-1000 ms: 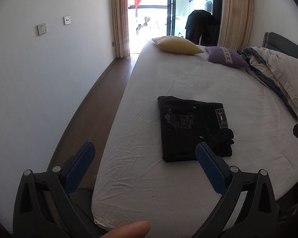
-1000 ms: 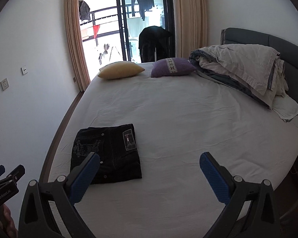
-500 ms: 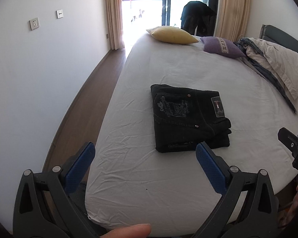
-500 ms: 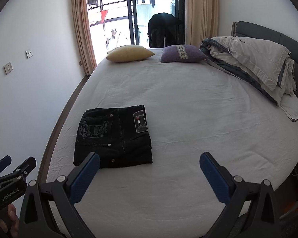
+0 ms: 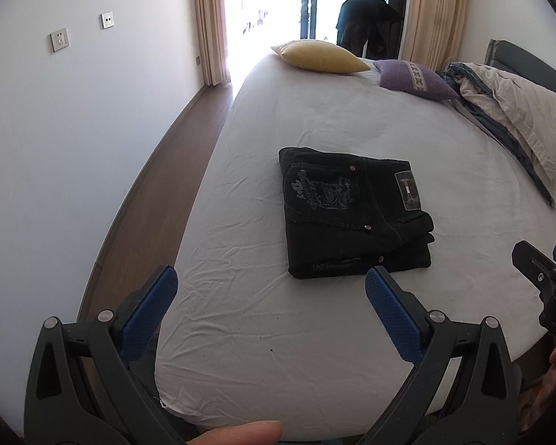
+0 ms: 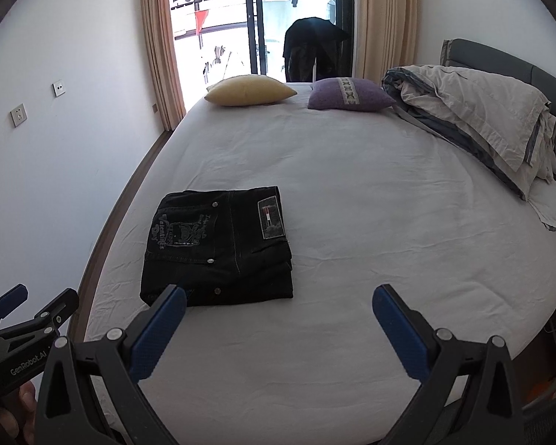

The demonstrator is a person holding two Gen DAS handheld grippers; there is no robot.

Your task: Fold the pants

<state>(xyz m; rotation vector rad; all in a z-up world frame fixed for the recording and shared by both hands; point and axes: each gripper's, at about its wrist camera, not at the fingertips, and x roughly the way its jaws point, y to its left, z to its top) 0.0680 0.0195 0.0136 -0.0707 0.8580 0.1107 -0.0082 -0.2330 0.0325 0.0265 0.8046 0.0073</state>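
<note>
Pants (image 5: 352, 215) folded on bed (image 5: 315, 352) (untouched), left gripper (image 5: 268, 285) and right gripper (image 6: 280, 306) fingers spread

My fingers (image 5: 393, 319): black frames, blue dimpled pads, silver screws.
My marking (image 6: 27, 364): white "GenRobot.AI".
My thumb (image 5: 237, 433): bare skin.
</note>
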